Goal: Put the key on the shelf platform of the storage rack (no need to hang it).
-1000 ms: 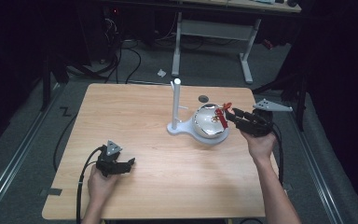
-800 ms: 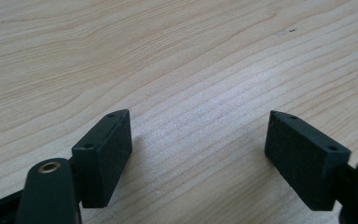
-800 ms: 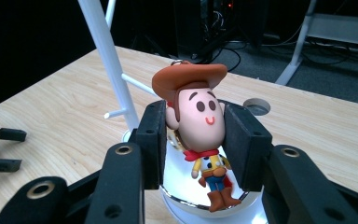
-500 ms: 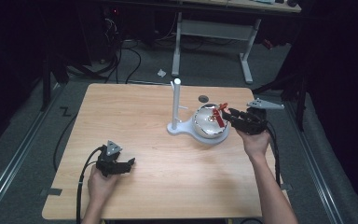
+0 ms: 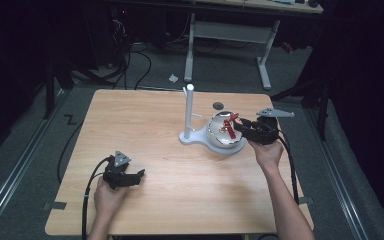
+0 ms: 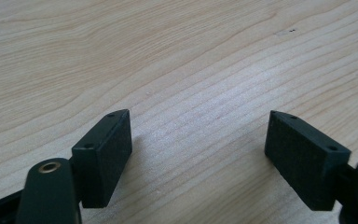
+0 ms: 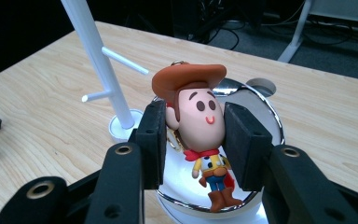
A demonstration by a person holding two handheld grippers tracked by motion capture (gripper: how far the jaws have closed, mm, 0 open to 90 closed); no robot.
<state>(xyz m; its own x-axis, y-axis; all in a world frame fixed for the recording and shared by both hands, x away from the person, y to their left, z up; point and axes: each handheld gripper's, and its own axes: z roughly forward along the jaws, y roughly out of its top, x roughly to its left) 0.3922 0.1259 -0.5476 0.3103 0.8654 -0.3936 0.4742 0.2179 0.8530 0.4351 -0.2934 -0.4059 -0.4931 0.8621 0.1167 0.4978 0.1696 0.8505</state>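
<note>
The right gripper point(image 7: 193, 140) is clamped on the head of a small cowboy figure point(image 7: 200, 126), its pads pressing both cheeks. The figure looks light, hard and smooth, so the round head could slip or swivel; the head remains the widest, firmest hold. Its legs dangle just below the jaws, over a shiny bowl point(image 7: 265, 109). Beyond the bowl stands a white stand point(image 7: 98, 60) with pegs. The left gripper point(image 6: 198, 149) rests on the table point(image 6: 177, 56), jaws apart.
</note>
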